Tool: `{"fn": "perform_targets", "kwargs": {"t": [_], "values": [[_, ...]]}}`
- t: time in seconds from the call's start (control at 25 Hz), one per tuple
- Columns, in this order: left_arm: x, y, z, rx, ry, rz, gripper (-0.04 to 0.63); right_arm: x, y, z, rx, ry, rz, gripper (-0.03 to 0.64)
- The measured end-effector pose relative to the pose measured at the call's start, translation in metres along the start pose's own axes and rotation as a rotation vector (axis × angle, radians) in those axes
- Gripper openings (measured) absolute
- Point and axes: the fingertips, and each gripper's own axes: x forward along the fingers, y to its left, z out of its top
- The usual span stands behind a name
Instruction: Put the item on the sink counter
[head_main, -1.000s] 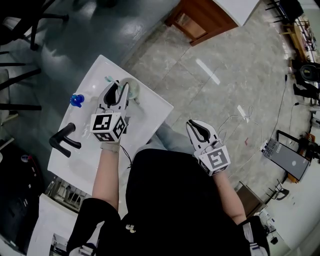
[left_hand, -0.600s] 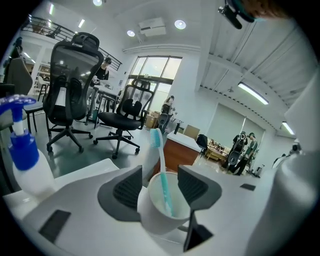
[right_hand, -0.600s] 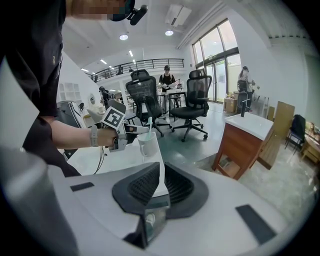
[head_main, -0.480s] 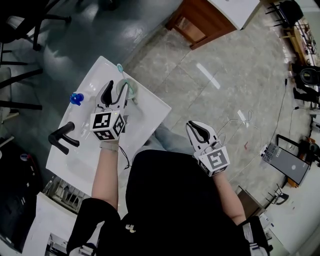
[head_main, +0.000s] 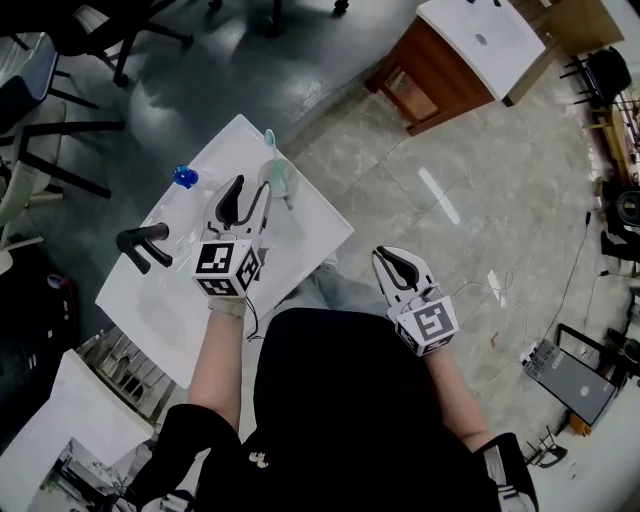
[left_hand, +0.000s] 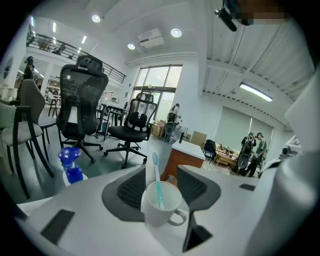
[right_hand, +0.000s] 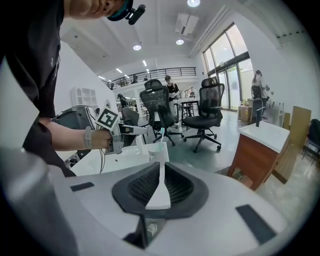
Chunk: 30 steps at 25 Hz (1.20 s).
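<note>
1. Nearest the person's body, the right gripper (head_main: 396, 264) hangs off the counter's edge, over the tiled floor. Its two black-padded jaws are brought together on nothing, and it is well apart from the task's thing.
2. Further out, the left gripper (head_main: 248, 196) is over the white sink counter (head_main: 300, 235). Its jaws are spread wide and grip nothing; they have just been opening.
3. Straight ahead, in line with the gap and just past the jaw tips, the white ceramic mug (left_hand: 161, 207) stands upright on the counter near its far right edge. Its handle points right in the left gripper view.
   - A teal plastic toothbrush (left_hand: 156, 177) leans in it head up, so the long axis runs near vertical.
   - The pads appear clear of the mug's wall.
   - The left hand is by far the nearer. The mug looks already placed, so the coming move is probably a withdrawal straight back along the gripper's own line, to avoid clipping the mug.
4. Beyond and to the left stand a black angled faucet (head_main: 142, 246) and, at the far edge, a small blue plastic thing (head_main: 183, 177) too small to identify.
5. A second ago the left jaws were narrower and lay alongside the mug. Now they are wide and sit back from it, and the mug stands alone. The right gripper is much as it was.
</note>
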Motion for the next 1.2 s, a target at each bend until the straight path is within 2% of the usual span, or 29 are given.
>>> {"fn": "perform_targets", "kwargs": {"t": [0.2,0.36,0.56,0.96,1.2], "values": [[-0.052,-0.016,0.018,0.027,-0.059,0.066,0.11,0.007,0.013,0.028,-0.004,-0.083,0.103,0.049],[-0.098,-0.028,0.026,0.01,-0.11,0.143,0.044,0.015,0.031,0.054,-0.045,-0.144,0.214,0.049],[-0.153,-0.05,0.022,-0.059,-0.177,0.212,0.027,0.016,0.062,0.068,-0.088,-0.187,0.356,0.05],[-0.238,-0.058,0.007,0.017,-0.153,0.339,0.023,0.03,0.147,0.096,-0.161,-0.206,0.557,0.049],[-0.299,-0.032,0.001,-0.007,-0.169,0.449,0.023,0.036,0.208,0.109,-0.205,-0.208,0.633,0.049]]}}
